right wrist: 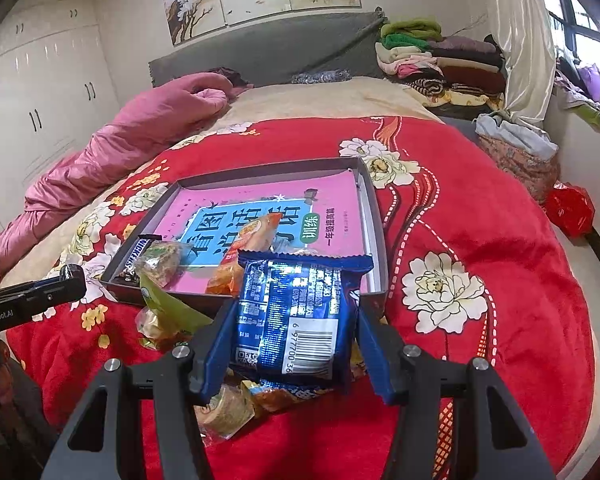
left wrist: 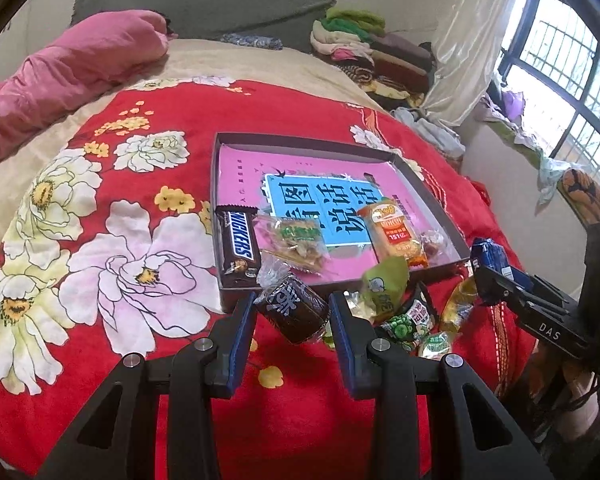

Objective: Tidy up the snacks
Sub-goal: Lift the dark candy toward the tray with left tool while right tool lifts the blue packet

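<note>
A dark brown wrapped snack (left wrist: 294,312) with white characters sits pinched between the blue pads of the left gripper (left wrist: 294,320), just near of the tray's near edge and above the red floral blanket (left wrist: 100,240). The right gripper (right wrist: 290,336) clamps a blue foil packet (right wrist: 296,316), barcode side up, raised over the loose pile of snacks (right wrist: 172,320) on the blanket.

The shallow grey tray (left wrist: 420,176) lies beyond both grippers on the bed, lined with a pink and blue book (left wrist: 312,200). Along its near side lie a Snickers bar (left wrist: 238,246) at the left, a clear bag with a green label (left wrist: 296,246) beside it, an orange-wrapped cake (left wrist: 394,232) and a small clear-wrapped sweet (left wrist: 434,240) to the right.

Further off are a pink quilt (left wrist: 60,80), a grey headboard (left wrist: 204,4), folded clothes (left wrist: 360,44) and a window (left wrist: 560,60).
</note>
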A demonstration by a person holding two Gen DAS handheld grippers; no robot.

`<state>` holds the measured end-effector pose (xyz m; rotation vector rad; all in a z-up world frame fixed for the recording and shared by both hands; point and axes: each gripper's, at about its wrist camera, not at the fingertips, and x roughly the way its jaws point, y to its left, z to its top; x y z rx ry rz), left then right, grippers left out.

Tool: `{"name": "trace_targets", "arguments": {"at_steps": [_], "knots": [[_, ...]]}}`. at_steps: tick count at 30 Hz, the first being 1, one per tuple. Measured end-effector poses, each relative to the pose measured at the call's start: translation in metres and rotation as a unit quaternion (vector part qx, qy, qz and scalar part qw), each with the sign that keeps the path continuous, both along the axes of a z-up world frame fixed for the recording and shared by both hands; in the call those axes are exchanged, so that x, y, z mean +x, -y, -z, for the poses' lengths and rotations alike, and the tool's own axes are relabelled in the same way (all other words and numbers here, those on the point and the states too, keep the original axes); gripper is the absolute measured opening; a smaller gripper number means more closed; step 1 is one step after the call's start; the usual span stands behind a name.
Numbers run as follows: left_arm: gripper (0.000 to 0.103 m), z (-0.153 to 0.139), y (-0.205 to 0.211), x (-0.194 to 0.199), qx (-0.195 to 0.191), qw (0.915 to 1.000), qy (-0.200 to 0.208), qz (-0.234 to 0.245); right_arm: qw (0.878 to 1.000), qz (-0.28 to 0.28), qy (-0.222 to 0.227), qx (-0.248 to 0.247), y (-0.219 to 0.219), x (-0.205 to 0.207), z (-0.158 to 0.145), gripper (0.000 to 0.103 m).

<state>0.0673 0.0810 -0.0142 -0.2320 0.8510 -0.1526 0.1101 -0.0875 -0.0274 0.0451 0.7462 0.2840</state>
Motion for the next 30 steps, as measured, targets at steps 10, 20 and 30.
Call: {"name": "trace_targets", "arguments": {"at_steps": [10,20,30], "knots": [[0.038,-0.008,-0.007,0.0,0.005,0.9996,0.027,-0.011,1.0,-0.003,0.012,0.001,-0.009,0.001,-0.01,0.058],[0.038,-0.009,-0.01,0.007,0.01,0.9989,0.044,-0.012,0.999,0.009,0.035,0.013,-0.007,0.008,-0.025,0.058],[0.038,-0.005,-0.016,0.021,0.002,0.9988,0.045,-0.018,0.999,0.022,0.041,0.021,-0.001,0.017,-0.033,0.058]]}}
